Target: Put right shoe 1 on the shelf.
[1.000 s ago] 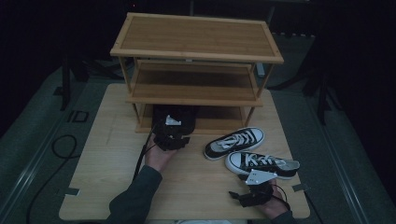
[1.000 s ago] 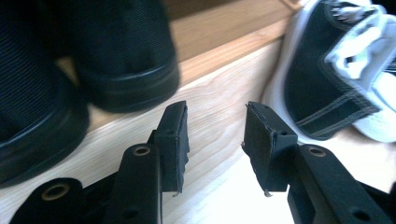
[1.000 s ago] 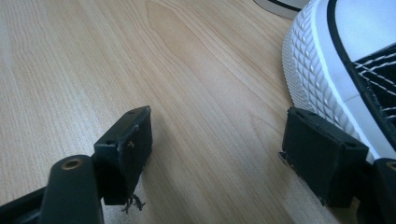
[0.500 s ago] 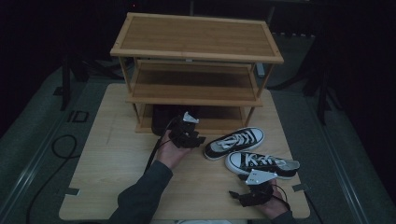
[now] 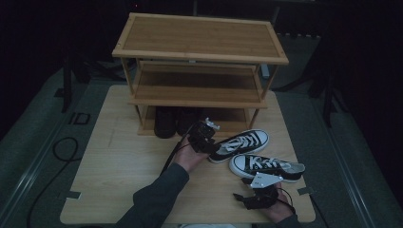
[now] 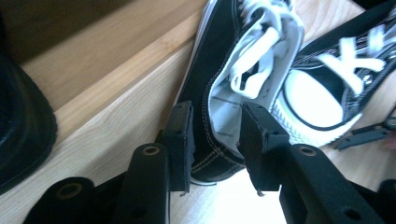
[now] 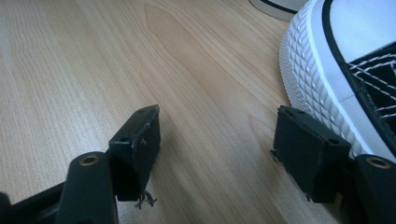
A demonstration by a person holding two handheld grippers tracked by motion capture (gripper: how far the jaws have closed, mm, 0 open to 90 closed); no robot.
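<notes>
Up close, the left hand-held gripper [image 6: 215,140] straddles the sneaker [image 6: 233,88]'s heel wall, not yet pinching it.

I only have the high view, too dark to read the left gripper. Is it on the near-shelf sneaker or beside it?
Observer: On it. In the left gripper view the left gripper straddles the heel wall of the sneaker: one jaw outside, one inside the opening.
Operator: Clamped?
Observer: I can't tell; the jaws sit close to the heel wall, but contact isn't clear.
Operator: Right gripper doing anything?
Observer: Its jaws stand wide apart over bare table, holding nothing. The white toe cap of the second sneaker is right beside one jaw.
Operator: What's under the shelf?
Observer: A rounded black shoe sits on the bottom board, at the left edge of the left gripper view.
</notes>
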